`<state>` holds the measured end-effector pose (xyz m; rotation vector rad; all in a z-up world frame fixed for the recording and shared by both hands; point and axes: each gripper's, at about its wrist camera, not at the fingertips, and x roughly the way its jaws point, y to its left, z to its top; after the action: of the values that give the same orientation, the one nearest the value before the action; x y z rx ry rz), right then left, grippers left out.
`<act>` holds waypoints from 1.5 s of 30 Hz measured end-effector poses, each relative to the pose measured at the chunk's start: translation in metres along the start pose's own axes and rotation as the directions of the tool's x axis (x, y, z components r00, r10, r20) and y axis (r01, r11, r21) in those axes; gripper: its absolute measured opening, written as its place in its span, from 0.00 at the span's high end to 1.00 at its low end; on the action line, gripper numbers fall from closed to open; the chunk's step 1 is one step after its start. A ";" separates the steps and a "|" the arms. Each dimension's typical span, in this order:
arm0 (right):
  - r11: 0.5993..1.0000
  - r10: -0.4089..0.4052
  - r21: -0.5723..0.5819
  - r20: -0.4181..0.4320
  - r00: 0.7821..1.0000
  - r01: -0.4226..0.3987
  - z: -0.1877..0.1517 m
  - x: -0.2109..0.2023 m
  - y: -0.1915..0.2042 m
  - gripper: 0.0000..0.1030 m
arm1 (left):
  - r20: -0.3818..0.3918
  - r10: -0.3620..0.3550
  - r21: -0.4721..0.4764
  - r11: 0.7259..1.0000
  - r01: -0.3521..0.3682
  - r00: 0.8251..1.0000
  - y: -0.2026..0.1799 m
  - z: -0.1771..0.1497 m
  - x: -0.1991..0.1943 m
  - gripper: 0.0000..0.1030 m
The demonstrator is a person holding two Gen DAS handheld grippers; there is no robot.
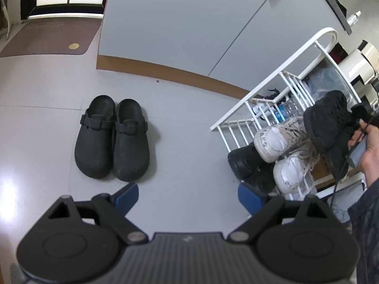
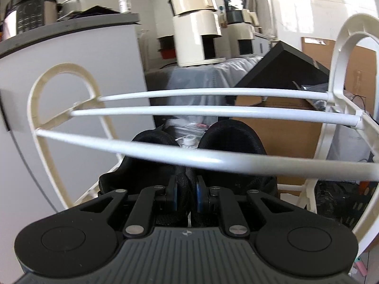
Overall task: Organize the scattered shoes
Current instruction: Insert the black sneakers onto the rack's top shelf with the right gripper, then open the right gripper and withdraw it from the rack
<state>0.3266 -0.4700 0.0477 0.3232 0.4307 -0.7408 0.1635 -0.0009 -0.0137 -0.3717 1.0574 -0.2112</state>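
A pair of black clogs (image 1: 111, 139) stands side by side on the pale floor, toes toward me. My left gripper (image 1: 188, 194) hangs open just in front of them, with nothing between its blue pads. My right gripper (image 2: 186, 194) is shut on the inner collars of a pair of black sneakers (image 2: 234, 137), pinched together and held under the top rails of the white shoe rack (image 2: 165, 108). In the left wrist view one black sneaker (image 1: 331, 123) hangs over the rack (image 1: 239, 111), beside a person's hand (image 1: 369, 151).
Two white sneakers (image 1: 274, 142) and a black shoe (image 1: 246, 163) sit on the rack's lower tiers. A grey cabinet wall (image 1: 189, 23) and a brown mat (image 1: 47, 37) lie beyond the clogs. Cardboard boxes (image 2: 284, 127), bagged items and white appliances (image 2: 196, 30) stand behind the rack.
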 end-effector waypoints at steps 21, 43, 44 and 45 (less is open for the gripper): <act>0.980 -0.185 0.087 0.058 0.981 0.179 0.004 0.019 0.005 0.74 | -0.030 -0.047 0.005 0.999 0.047 0.998 -0.015 -0.005 0.010 0.10; 0.996 -0.027 -0.089 0.038 0.999 0.031 -0.030 -0.076 0.002 0.62 | 0.077 0.015 -0.065 0.998 -0.010 0.997 0.015 0.012 -0.019 0.10; 0.996 -0.025 -0.090 0.030 0.999 0.028 -0.033 -0.079 0.000 0.62 | 0.079 0.011 -0.065 0.998 -0.006 0.997 0.016 0.012 -0.021 0.10; 0.996 -0.025 -0.088 0.025 0.999 0.027 -0.036 -0.082 -0.003 0.62 | 0.082 0.007 -0.063 0.998 -0.002 0.997 0.016 0.012 -0.023 0.10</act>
<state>0.2615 -0.4092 0.0564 0.2262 0.4447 -0.7483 0.1629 0.0242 0.0032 -0.4309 0.9855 -0.1573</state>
